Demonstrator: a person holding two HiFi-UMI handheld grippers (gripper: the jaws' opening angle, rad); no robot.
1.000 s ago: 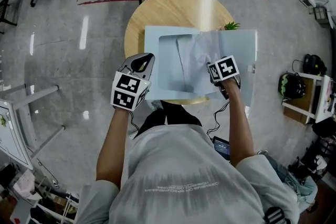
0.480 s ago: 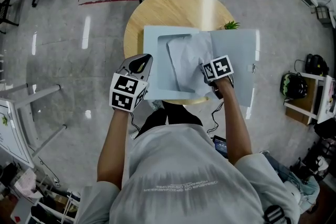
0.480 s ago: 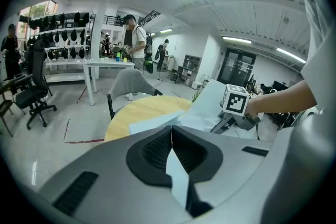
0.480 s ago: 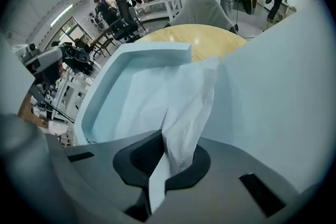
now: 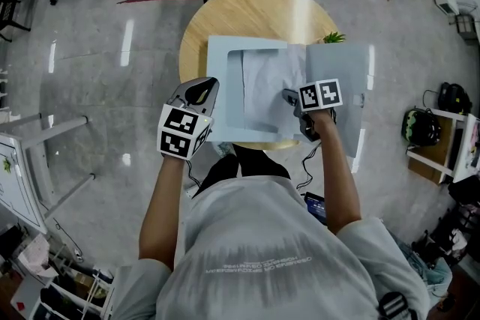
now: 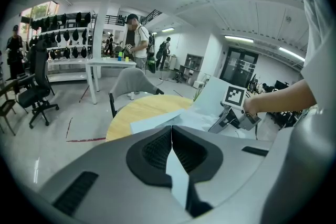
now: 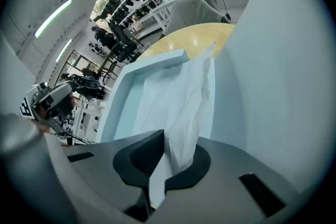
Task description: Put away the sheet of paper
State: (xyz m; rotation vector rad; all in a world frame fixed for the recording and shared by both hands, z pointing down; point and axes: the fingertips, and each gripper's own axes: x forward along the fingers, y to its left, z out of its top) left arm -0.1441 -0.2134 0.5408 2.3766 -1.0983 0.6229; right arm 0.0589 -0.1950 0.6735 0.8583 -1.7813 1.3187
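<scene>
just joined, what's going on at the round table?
A person at a round wooden table works with two handheld grippers. The left gripper is clamped on the near-left edge of an open light-blue document case, apparently to steady it. The right gripper is shut on a wrinkled white sheet of paper, which lies over the case's recessed tray beside the open lid. The sheet is not yet released.

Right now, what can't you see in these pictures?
Plant: head view, only leaf tips; the folder covers the rest.
Sheet of paper: right gripper view, its bottom edge vanishes between the right gripper's shut jaws.
Table: head view, near edge hidden under the folder.
</scene>
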